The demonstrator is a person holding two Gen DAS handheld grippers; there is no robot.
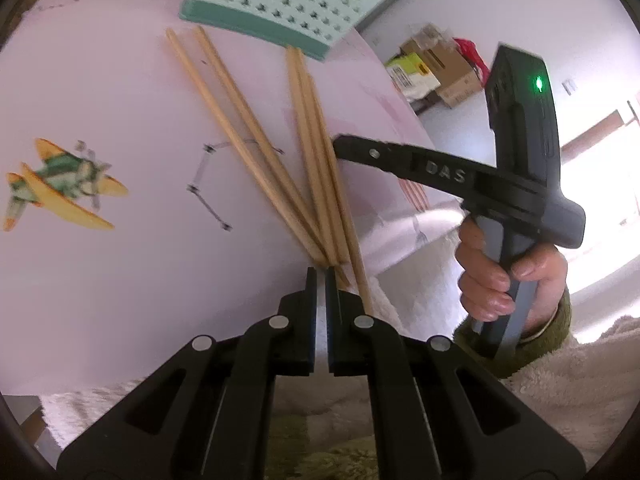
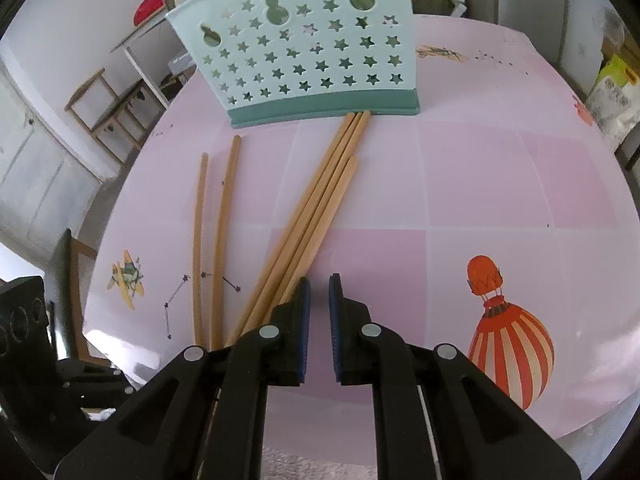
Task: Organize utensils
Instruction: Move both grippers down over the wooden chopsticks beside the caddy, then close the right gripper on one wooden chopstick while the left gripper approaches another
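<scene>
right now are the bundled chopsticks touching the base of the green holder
Touching. In the right wrist view the far tips of the bundled chopsticks run up against the dark base of the green holder, with no strip of pink table showing between them.

The right gripper hangs over a pink table, its two fingers a little apart with nothing between them. Wooden chopsticks lie on the table, some touching the base of a pale green holder with star holes. A balloon picture is on the right.
</scene>
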